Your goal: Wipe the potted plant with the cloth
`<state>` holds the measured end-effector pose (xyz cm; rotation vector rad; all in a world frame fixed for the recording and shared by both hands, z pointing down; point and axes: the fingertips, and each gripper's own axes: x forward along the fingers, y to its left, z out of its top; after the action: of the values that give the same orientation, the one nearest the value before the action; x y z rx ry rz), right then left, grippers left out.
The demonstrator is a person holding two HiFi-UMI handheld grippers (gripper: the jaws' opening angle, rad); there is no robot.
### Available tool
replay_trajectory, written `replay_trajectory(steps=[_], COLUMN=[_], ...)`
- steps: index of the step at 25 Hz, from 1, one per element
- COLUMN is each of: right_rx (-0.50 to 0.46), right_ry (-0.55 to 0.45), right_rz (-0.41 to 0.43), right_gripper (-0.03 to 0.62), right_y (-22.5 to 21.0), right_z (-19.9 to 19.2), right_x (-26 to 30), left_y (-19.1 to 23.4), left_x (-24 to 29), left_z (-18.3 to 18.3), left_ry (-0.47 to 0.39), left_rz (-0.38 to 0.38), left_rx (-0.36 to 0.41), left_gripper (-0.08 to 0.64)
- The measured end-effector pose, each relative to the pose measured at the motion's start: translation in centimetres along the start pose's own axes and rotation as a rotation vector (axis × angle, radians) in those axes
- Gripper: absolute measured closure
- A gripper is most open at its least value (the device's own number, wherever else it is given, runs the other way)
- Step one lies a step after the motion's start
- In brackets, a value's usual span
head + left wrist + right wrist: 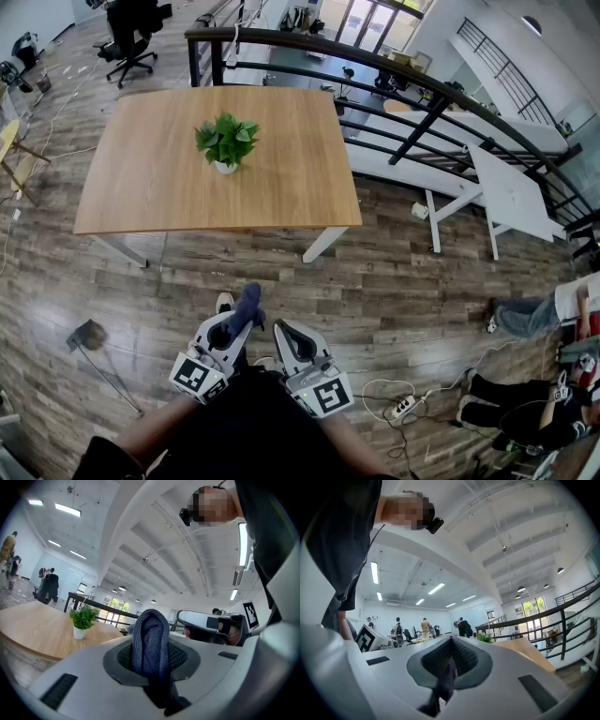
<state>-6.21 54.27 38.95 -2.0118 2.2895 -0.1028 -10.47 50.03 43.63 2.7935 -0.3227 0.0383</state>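
Left hand-held gripper (239,323), level and close to the person's body, is clenched on a dark blue cloth (248,305) that sticks up from its jaws. Right hand-held gripper (289,339), just beside it, has its jaws pressed together. Ahead stands a wooden desk (150,187); the potted plant (226,142) sits near its middle, well apart from both.

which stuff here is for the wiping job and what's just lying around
For the job: cloth in the left gripper, potted plant on the wooden table.
Lying about: office chair, power strip on the floor, white table.
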Motion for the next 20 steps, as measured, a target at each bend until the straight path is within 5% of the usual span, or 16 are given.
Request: replay_trajectory(steps=[20], right_rx=[0.103], right_ry=[0.013], right_rz=[-0.034], right_gripper=[0.574], right_y=[-7.0], right_z=[-2.0], right_x=[9.7], left_y=[14.0], left_x=[4.3], left_z=[1.4], left_ry=[0.005], left_rz=[0.103], left_rx=[-0.022], left_gripper=[0.465])
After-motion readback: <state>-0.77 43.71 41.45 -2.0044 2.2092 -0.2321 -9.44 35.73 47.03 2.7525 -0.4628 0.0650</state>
